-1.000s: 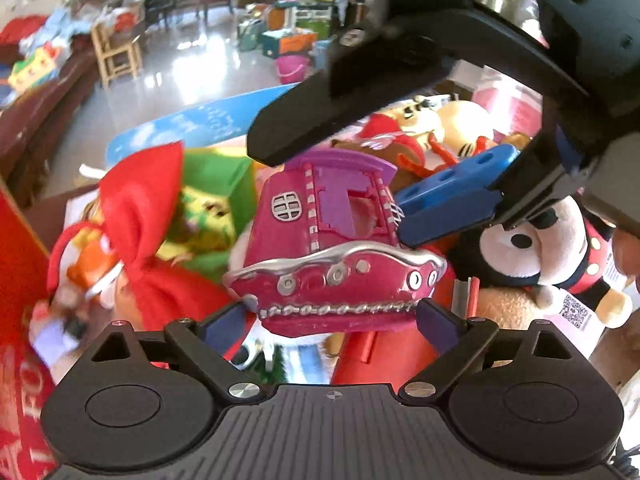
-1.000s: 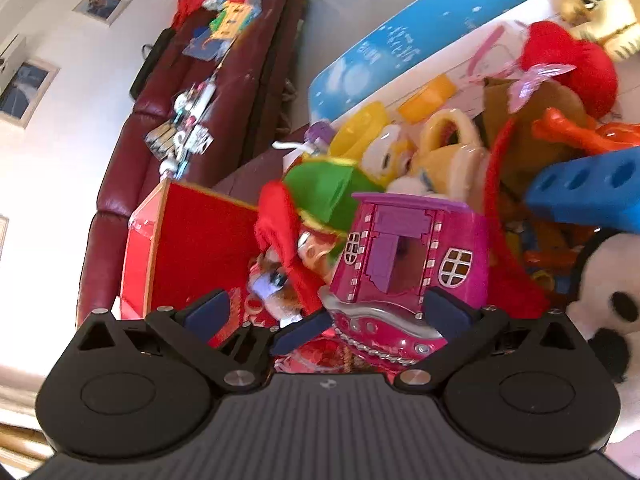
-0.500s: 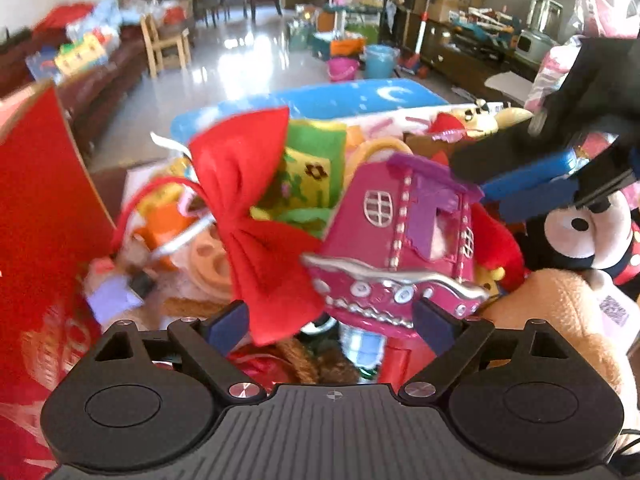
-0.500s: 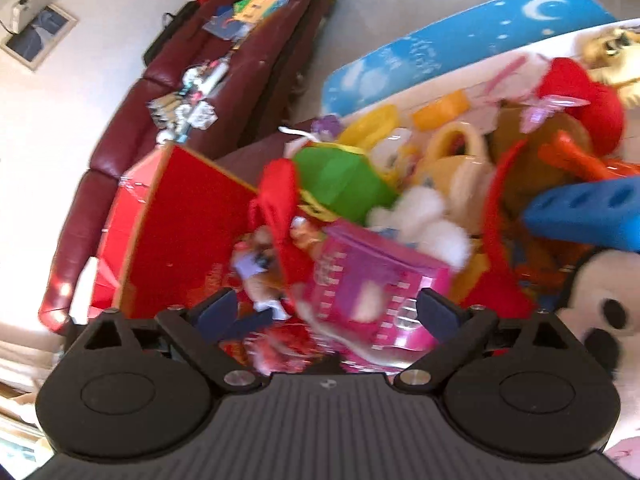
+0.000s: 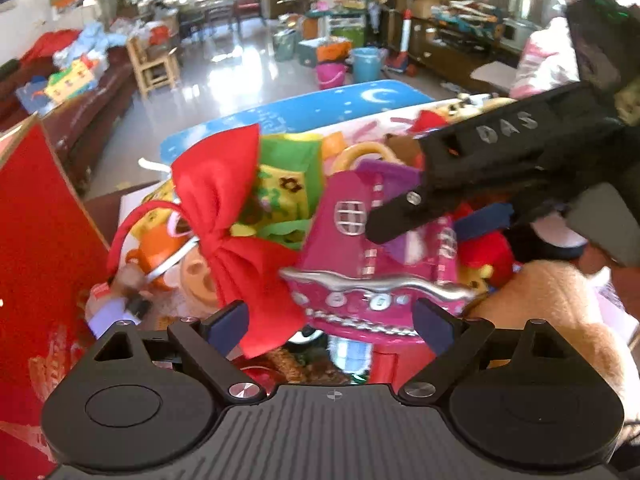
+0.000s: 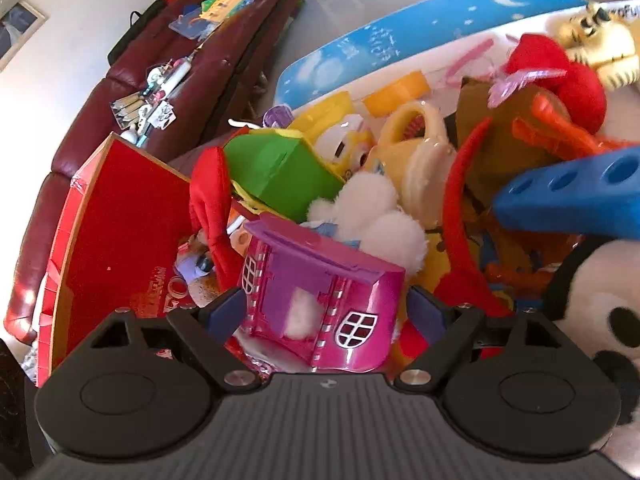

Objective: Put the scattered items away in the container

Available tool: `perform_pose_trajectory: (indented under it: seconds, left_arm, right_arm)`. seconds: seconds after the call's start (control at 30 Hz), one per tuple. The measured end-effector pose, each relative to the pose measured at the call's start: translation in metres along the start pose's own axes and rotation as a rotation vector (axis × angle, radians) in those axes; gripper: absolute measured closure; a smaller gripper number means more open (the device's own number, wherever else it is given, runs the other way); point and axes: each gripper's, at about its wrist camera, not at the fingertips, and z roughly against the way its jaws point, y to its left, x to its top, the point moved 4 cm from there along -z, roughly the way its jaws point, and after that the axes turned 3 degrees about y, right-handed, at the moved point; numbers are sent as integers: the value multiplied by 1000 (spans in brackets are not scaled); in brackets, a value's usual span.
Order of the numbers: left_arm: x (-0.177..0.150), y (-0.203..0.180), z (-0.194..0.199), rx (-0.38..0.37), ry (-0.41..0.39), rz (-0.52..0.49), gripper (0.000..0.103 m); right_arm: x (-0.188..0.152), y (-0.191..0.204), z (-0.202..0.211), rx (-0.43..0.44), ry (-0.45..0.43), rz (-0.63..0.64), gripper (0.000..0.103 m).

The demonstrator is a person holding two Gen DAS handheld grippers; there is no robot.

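Note:
A pink and purple toy house (image 5: 360, 248) lies tilted on a heap of toys beside the red box (image 5: 36, 240). In the right wrist view the house (image 6: 320, 304) sits between the fingers of my right gripper (image 6: 326, 312). Its jaws are closing, and a thin gap still shows at the right pad. From the left wrist view, a black finger (image 5: 400, 216) of that gripper reaches over the house roof. My left gripper (image 5: 330, 320) stands open just short of the house base, with a red bow (image 5: 224, 208) hanging by its left pad.
The box's red flap (image 6: 120, 240) stands at the left. Around the house lie a green fabric toy (image 6: 276, 172), a white fluffy toy (image 6: 372, 220), a blue holed block (image 6: 568, 196), a mouse plush (image 6: 600, 300) and a tan plush (image 5: 552, 308). Beyond them are a blue mat (image 6: 400, 40) and a maroon sofa (image 6: 160, 80).
The house has left the spot between my left fingers, shifted right and tipped over. My right gripper has come down over it and its jaws have narrowed.

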Motion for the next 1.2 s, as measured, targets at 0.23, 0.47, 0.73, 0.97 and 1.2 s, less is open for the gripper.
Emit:
perform_pose_trajectory:
  seconds: [0.23, 0.47, 0.73, 0.97, 1.2]
  left_arm:
    - [-3, 9, -1, -26, 8, 14, 7]
    - [-24, 12, 9, -23, 35, 10, 9]
    - [-54, 40, 36, -8, 35, 75, 7]
    - [-61, 43, 34, 26, 42, 94, 7]
    - [-58, 30, 17, 9, 80, 70, 7]
  right_arm:
    - [3, 6, 20, 97, -32, -37, 30]
    - [-7, 29, 29, 165, 11, 13, 27]
    - [-25, 51, 17, 225, 99, 22, 26]
    - [-26, 55, 10, 134, 42, 75, 23]
    - [-29, 35, 1, 76, 34, 6, 22]
